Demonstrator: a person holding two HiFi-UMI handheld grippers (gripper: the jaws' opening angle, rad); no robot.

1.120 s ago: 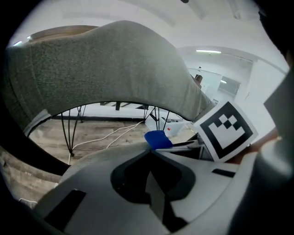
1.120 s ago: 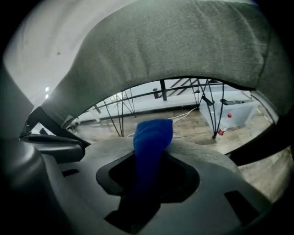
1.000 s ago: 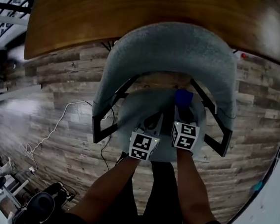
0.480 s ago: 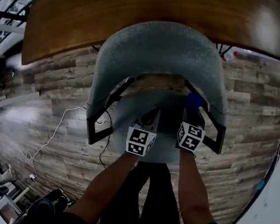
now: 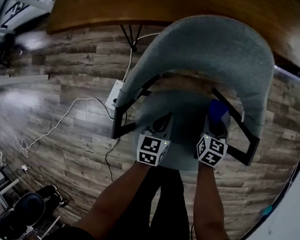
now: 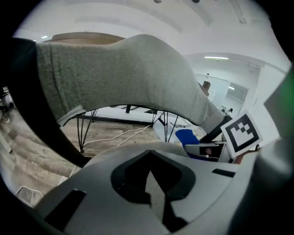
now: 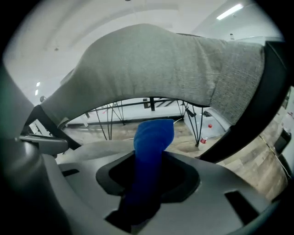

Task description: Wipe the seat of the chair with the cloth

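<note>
Pinching a soft, rumpled blue cloth (image 7: 150, 137) in the right gripper (image 7: 148, 151), long axis pointing forward toward the backrest, over the right side of a round grey upholstered chair seat (image 5: 188, 107). Holding the left gripper (image 6: 149, 155) alongside, jaws pressed together on nothing. Beyond, curved grey woven-fabric backrest (image 5: 216, 49), black frame (image 5: 118, 124), plank wood floor (image 5: 68, 135).

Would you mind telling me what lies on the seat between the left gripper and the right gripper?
Nothing: only bare grey seat separates the left gripper from the right gripper, which grips the blue cloth. The head view shows this.
</note>
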